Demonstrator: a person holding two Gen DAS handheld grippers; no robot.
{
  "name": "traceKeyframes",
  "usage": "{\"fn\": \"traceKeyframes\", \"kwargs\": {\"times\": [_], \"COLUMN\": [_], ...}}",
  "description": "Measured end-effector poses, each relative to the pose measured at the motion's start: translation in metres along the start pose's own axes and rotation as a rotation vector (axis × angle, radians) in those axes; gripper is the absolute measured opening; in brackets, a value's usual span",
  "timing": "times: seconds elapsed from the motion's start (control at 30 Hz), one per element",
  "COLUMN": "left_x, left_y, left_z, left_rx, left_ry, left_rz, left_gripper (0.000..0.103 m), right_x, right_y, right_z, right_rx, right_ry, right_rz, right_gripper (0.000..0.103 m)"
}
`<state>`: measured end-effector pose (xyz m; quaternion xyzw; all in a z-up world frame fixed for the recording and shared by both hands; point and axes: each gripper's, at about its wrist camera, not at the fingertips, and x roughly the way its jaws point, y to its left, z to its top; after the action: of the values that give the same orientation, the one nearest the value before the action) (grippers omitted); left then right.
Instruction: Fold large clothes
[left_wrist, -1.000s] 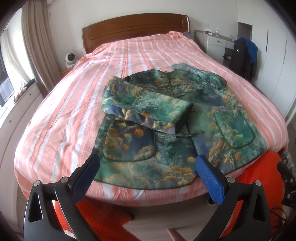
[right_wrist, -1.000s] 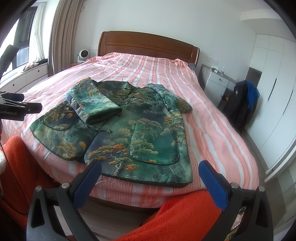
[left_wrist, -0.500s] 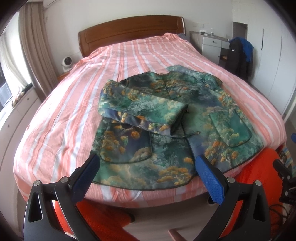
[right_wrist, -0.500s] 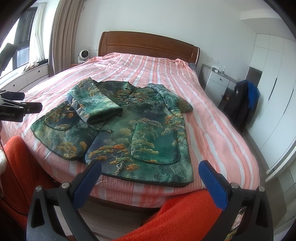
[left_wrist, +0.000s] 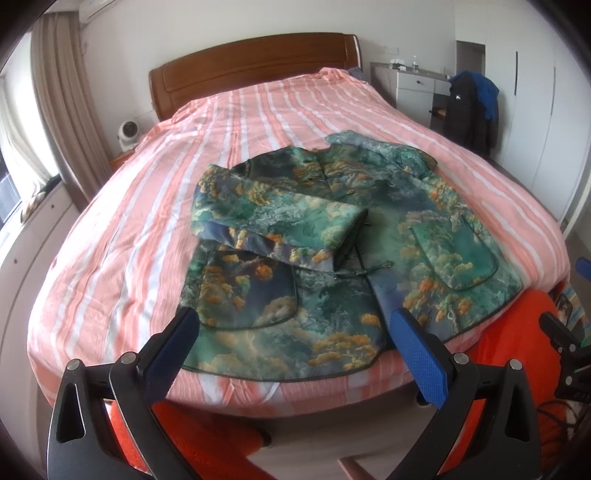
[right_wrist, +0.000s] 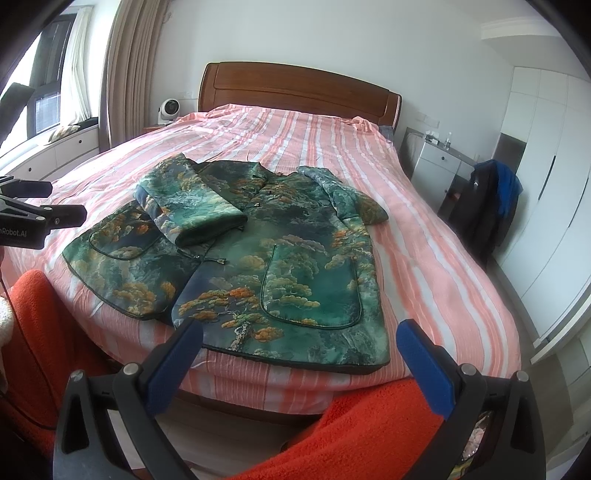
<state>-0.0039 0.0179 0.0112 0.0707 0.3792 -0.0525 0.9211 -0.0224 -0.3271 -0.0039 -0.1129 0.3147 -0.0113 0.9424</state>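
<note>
Jacket (left_wrist: 343, 254) lengthwise along bed (left_wrist: 110, 258), collar toward headboard (left_wrist: 255, 66)

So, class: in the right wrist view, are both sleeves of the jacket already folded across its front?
No: only one sleeve lies folded across the jacket; the other sleeve lies along its edge.

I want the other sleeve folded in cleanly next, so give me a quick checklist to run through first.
1. Jacket lies flat on the bed, front up: ok.
2. Left sleeve already folded across the chest: ok.
3. Right sleeve still out to the side, free to grab: ok.
4. Right gripper open and empty: ok.
5. Left gripper open and empty: ok.
6. Hem inside the bed edge: ok, though close to it.
</note>
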Motion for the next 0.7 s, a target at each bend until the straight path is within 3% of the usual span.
{"fn": "traceKeyframes", "kwargs": {"times": [0.7], "left_x": [0.0033], "left_y": [-0.003], "left_z": [-0.0014], "left_rx": [0.005], "left_ry": [0.006], "left_rz": [0.001], "left_gripper": [0.103], "right_x": [0.0063], "right_y": [0.002], "right_z": [0.0036], "right_rx": [-0.009], "right_ry": [0.011], "right_rz": [0.016], "right_gripper": [0.103]}}
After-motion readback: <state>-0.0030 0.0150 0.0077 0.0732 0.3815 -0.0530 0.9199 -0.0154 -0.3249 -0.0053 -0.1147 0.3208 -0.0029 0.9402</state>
